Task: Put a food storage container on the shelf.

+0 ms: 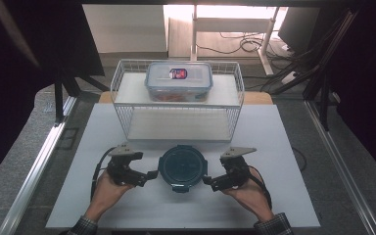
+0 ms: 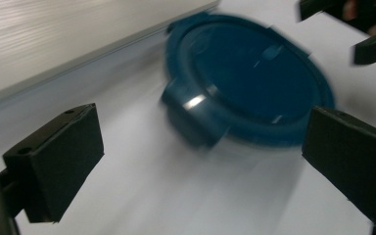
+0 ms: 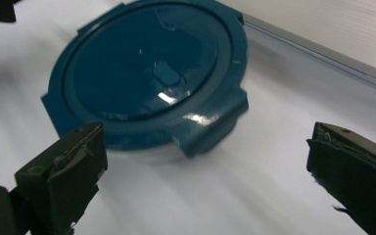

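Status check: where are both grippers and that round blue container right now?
Left gripper and right gripper open, flanking, not touching. Round blue container lidded, on white table. Wire rack behind; nothing between.

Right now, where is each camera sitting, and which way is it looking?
High view: above the person's side, looking forward and down at the white table, wire rack and round blue container; both hands, left claw and right claw show.
Left gripper view: rides the left claw, looking along its open jaws at the container.
Right gripper view: rides the right claw, facing the container from the opposite side.
Shared: all three see the container.
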Demonstrator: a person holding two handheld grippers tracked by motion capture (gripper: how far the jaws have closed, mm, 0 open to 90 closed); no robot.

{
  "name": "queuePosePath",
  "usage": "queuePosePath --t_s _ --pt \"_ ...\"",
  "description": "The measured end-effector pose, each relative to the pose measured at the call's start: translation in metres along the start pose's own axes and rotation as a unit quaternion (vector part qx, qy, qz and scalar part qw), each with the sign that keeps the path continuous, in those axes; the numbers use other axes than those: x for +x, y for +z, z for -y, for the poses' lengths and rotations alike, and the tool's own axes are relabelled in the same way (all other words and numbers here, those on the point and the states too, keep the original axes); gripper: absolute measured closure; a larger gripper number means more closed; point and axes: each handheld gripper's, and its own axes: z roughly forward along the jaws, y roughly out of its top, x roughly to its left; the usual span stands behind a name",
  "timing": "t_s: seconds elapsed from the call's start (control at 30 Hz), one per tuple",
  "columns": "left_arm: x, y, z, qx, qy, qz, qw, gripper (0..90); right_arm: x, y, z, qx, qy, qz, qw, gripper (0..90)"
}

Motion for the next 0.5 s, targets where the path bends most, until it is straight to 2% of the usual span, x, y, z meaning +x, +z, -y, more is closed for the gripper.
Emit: queuePosePath --t_s 0.1,0.23,0.27,0.37,0.43,0.5 --pt "0.004 0.019 -0.007 0.016 -0.006 0.021 0.9996 1.2 -0.004 0.01 -0.007 0.005 0.011 -0.016 0.9998 3.6" --pt "0.016 0.037 -0.004 0.035 -0.023 0.052 0.9978 1.2 -0.01 0.023 -0.011 0.02 0.029 -0.038 0.9987 4.6" --pt "0.019 0.039 -0.002 0.034 -0.033 0.062 0.9969 1.1 -0.012 0.026 -0.01 0.024 0.035 -0.045 0.9981 4.7" --pt "0.027 0.039 0.004 0.033 -0.053 0.101 0.9929 1.7 -0.017 0.035 -0.009 0.037 0.054 -0.079 0.9947 6.0" --pt "0.031 0.039 0.006 0.036 -0.064 0.116 0.9905 3.7 -0.019 0.04 -0.006 0.048 0.063 -0.089 0.9929 7.7" --pt "0.031 0.04 0.008 0.044 -0.07 0.125 0.9887 7.4 -0.023 0.042 -0.005 0.049 0.083 -0.114 0.9887 14.2"
